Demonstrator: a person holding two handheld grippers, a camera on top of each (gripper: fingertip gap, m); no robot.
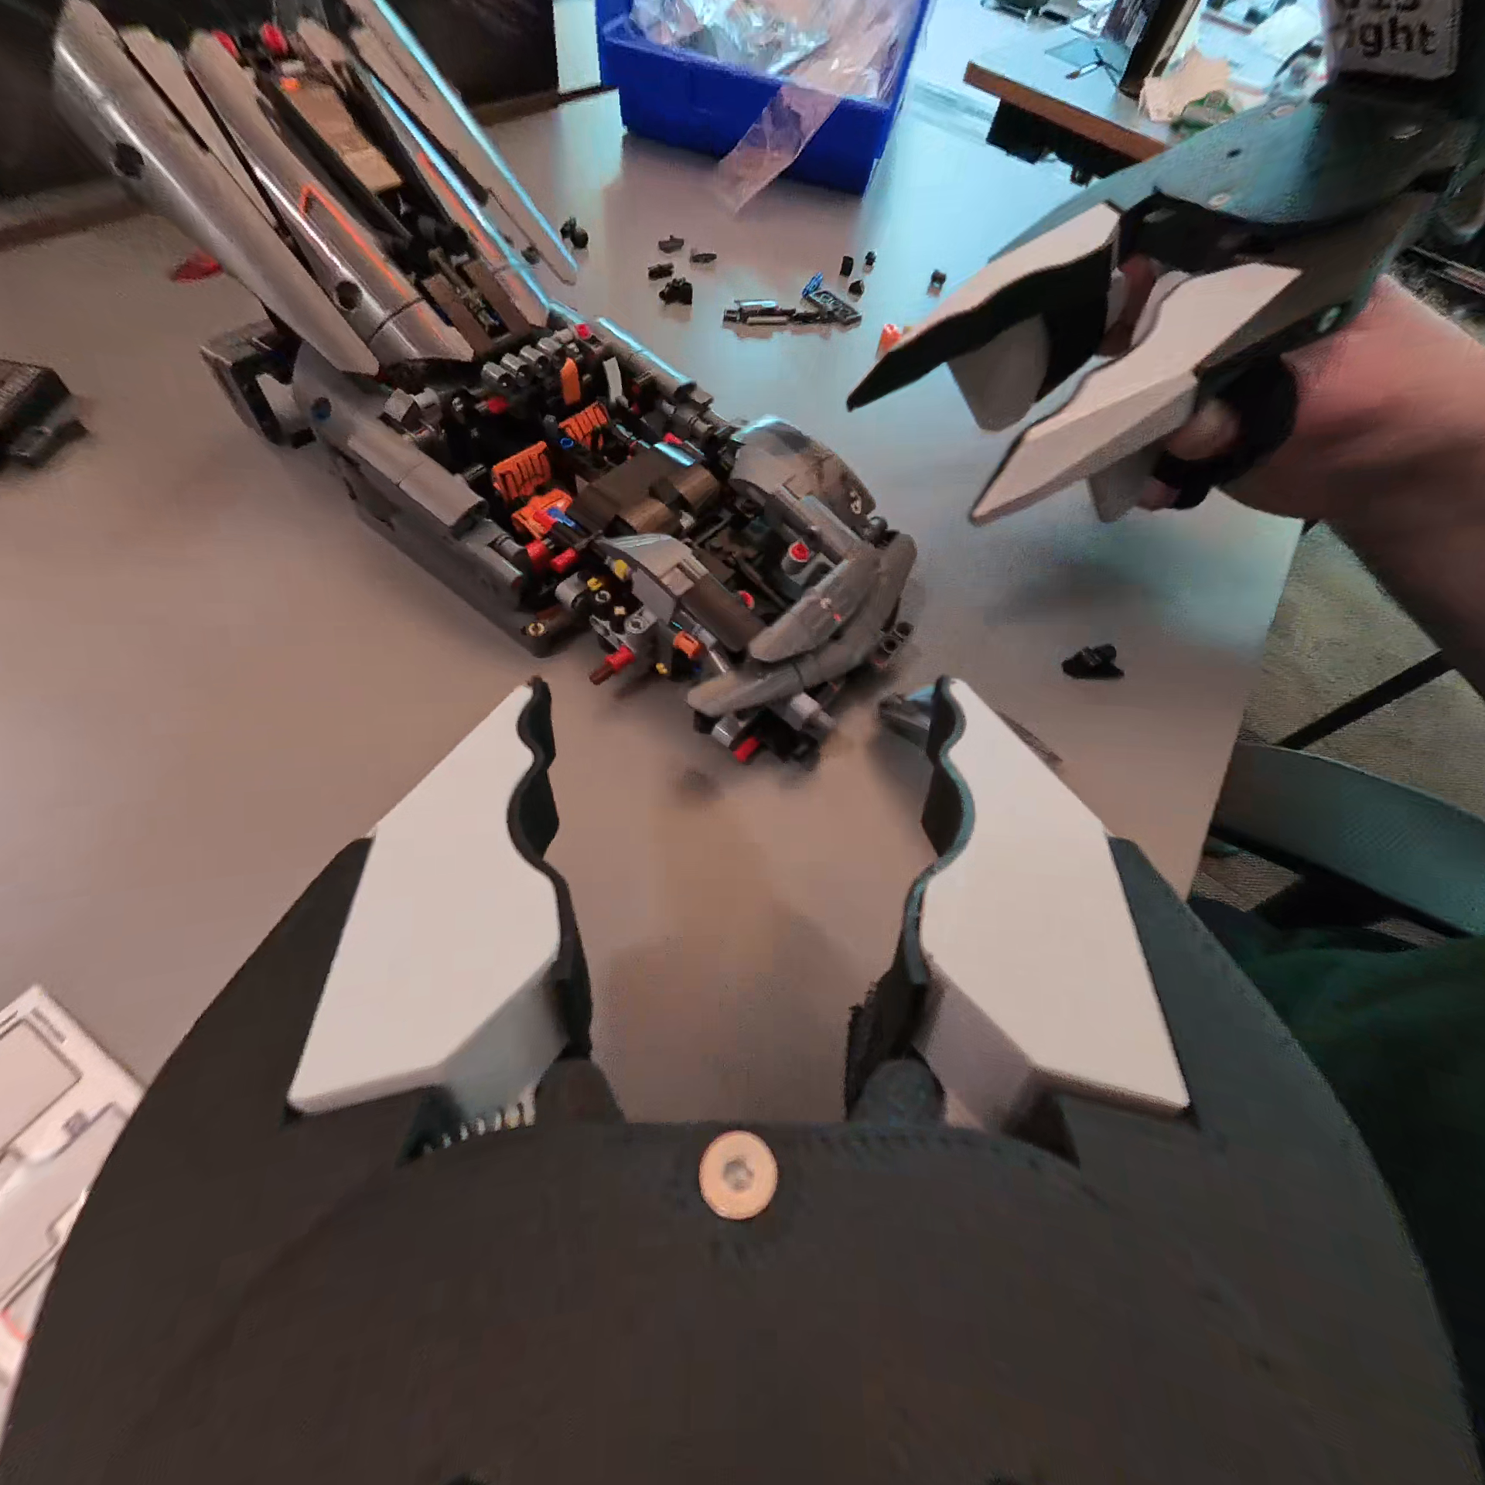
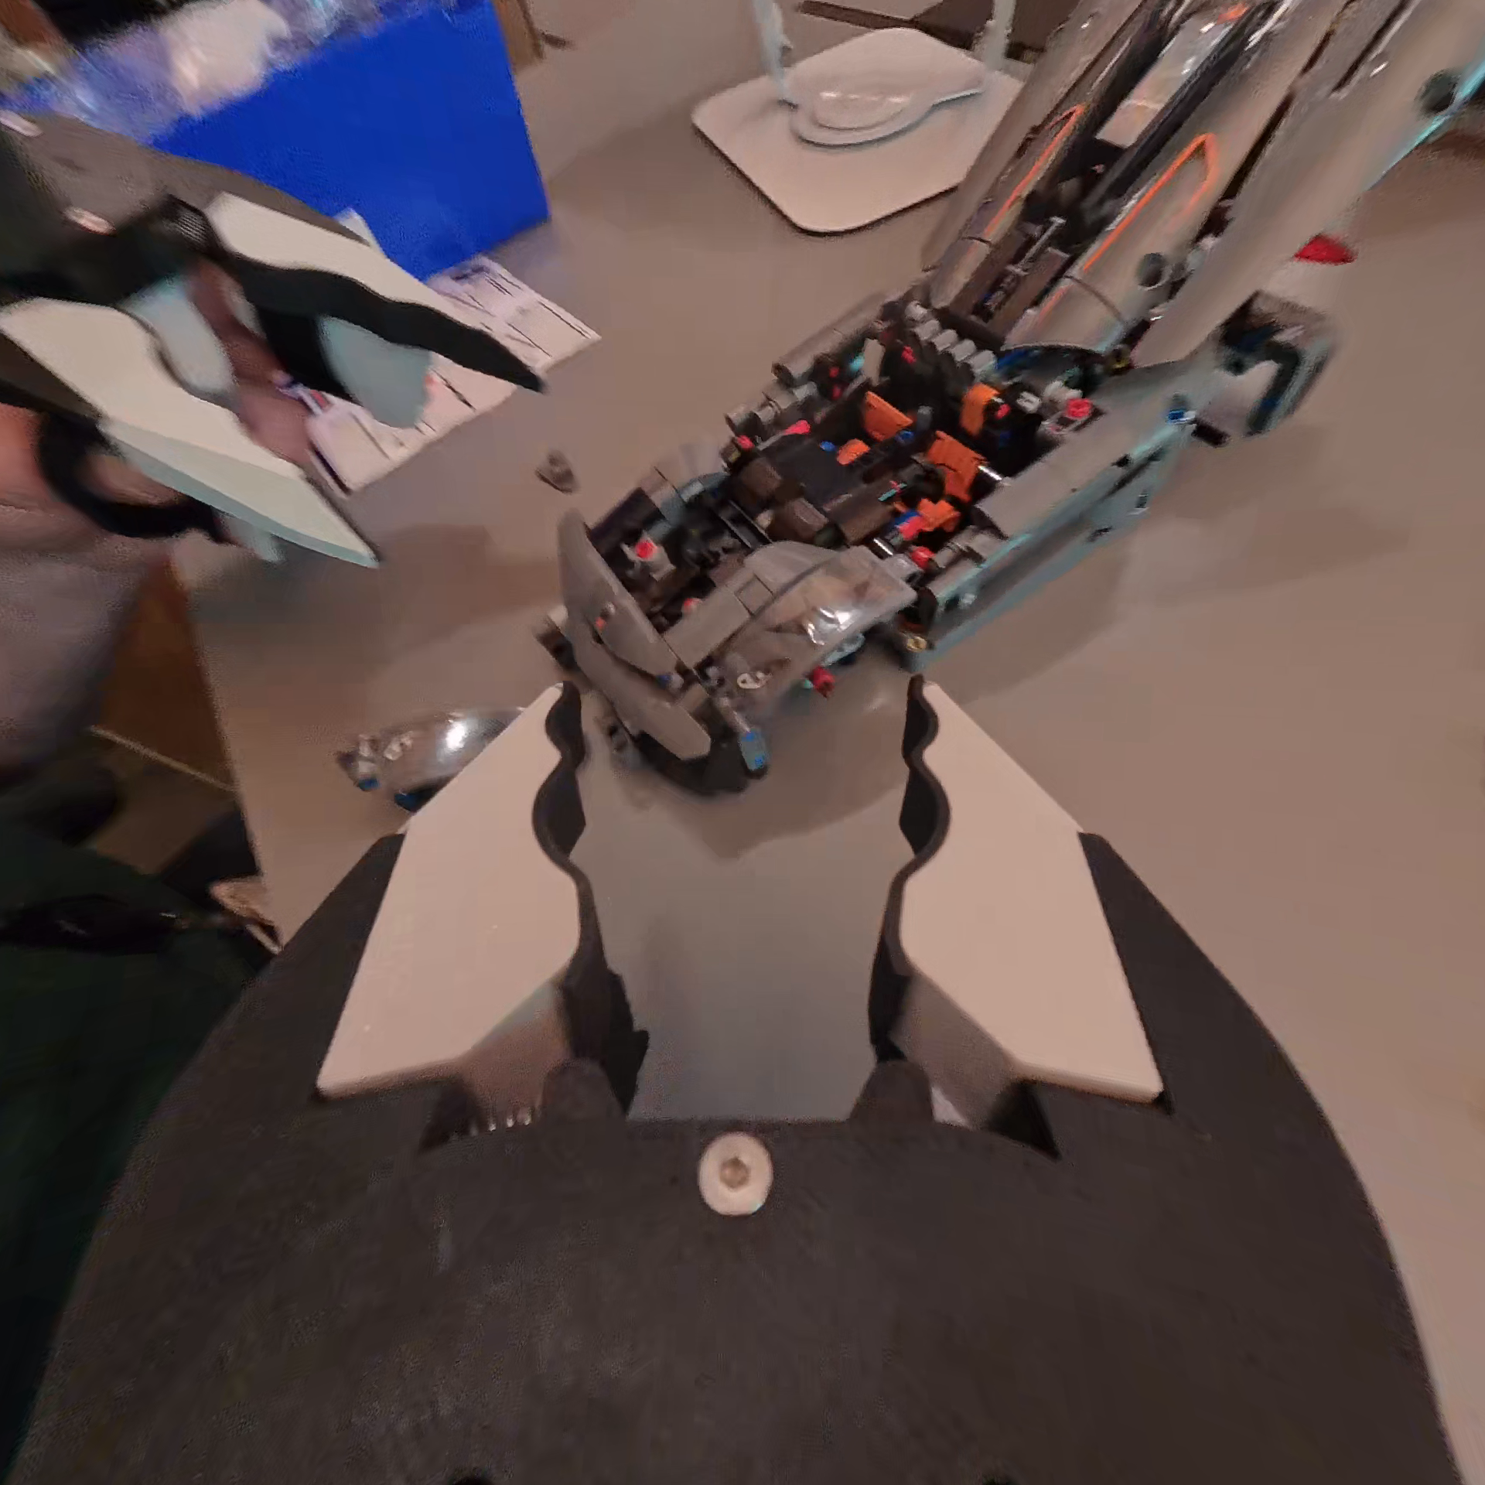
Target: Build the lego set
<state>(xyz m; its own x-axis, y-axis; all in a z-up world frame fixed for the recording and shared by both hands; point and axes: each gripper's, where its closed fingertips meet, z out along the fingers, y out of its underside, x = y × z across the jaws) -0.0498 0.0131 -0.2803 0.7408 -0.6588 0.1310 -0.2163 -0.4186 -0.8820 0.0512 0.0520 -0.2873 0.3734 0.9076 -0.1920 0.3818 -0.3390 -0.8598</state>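
A partly built grey lego car with orange and black inner parts lies on the grey table, its raised silver rear panels pointing to the far left. My left gripper is open and empty, hovering just in front of the car's nose. My right gripper is open and empty, held above the table to the right of the car. In the right wrist view the car lies straight ahead, my right gripper is open at its nose, and my left gripper is open at upper left.
Several small black loose pieces lie behind the car. One black piece sits near the table's right edge. A silver sub-assembly lies by the near edge. A blue bin, an instruction booklet and a white stand base are around.
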